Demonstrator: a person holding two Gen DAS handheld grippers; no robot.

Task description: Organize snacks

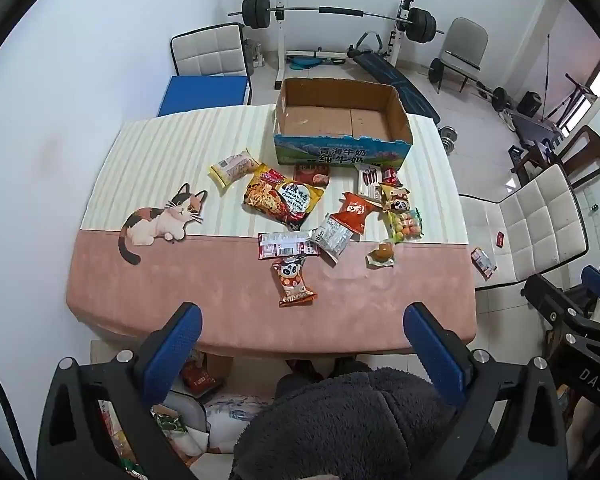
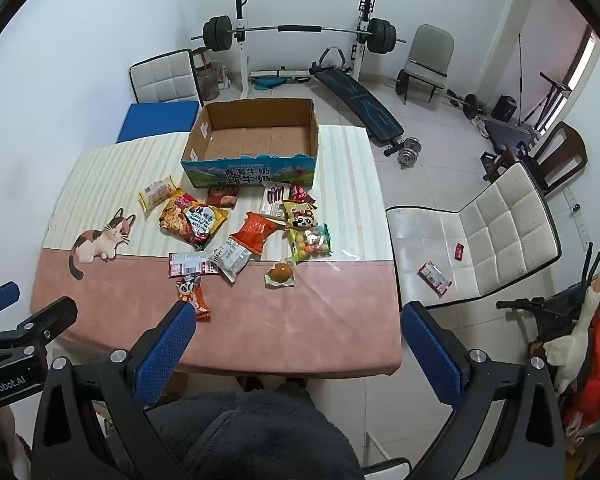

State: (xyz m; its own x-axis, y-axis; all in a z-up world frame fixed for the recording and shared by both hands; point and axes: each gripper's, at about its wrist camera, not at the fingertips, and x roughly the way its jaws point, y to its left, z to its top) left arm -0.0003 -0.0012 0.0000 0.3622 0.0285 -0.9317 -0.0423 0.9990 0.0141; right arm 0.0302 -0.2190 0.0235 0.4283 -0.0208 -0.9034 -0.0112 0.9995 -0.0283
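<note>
left claw (image 2: 4, 344): "GenRobot.AI" | noodle packet (image 1: 282, 200): "Cheese" | box (image 1: 342, 156): "纯牛奶"

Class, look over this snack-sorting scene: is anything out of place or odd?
Yes. One snack packet lies on the white chair seat, right of the table, apart from the pile in front of the empty box. A small red item sits on that seat too.

A room in a home doubling as a gym: beyond the table (image 1: 140, 288) with its cat-print cloth, a barbell rack (image 1: 336, 12) stands against the wall, padded dining chairs (image 1: 540, 220) beside the table.
</note>
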